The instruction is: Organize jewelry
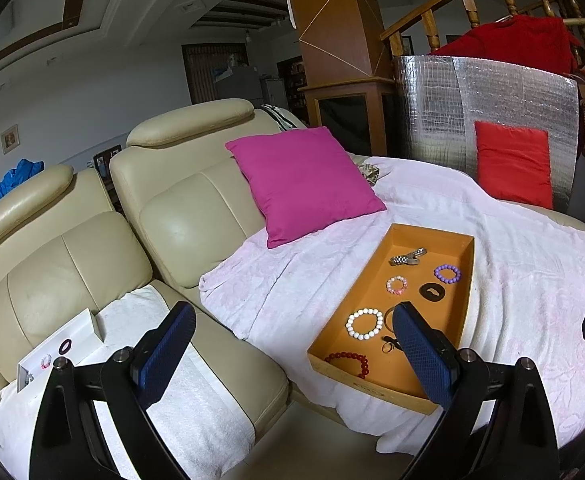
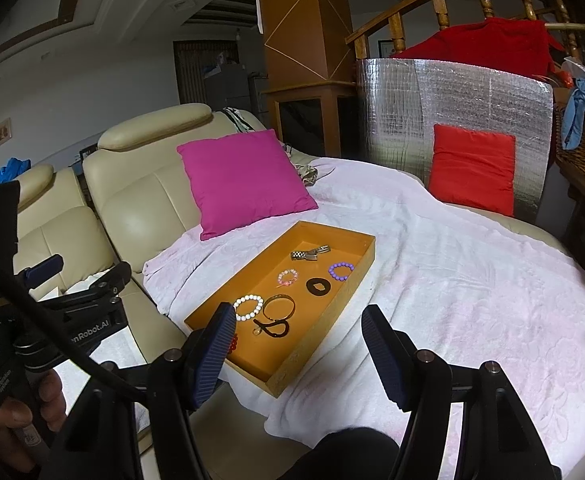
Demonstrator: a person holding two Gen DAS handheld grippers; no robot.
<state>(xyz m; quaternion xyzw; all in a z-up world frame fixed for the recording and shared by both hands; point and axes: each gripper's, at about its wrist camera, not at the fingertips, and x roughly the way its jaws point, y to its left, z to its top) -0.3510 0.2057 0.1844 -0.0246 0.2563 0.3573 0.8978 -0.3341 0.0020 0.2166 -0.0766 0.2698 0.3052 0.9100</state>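
— What's listed?
— I log one orange tray (image 2: 334,298) on the fleecy blanket (image 2: 452,280): four round bead bracelets, one metal watch (image 2: 309,253).
— Grippers?
— Left gripper (image 1: 292,360) and right gripper (image 2: 298,350) both gape, empty.

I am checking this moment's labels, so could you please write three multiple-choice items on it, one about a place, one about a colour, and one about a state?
1. Where does the orange tray rest?
A. on the pink blanket
B. on the cream headrest
C. on the red cushion

2. What colour is the bead bracelet nearest the tray's far right wall?
A. white
B. purple
C. red

3. How do the left gripper and right gripper stand?
A. both open and empty
B. both shut on bracelets
C. one holds the watch

Answers: 1 A, the blanket lies under the tray on all sides; 2 B, its beads are purple; 3 A, each shows a wide gap between its fingers with nothing gripped.
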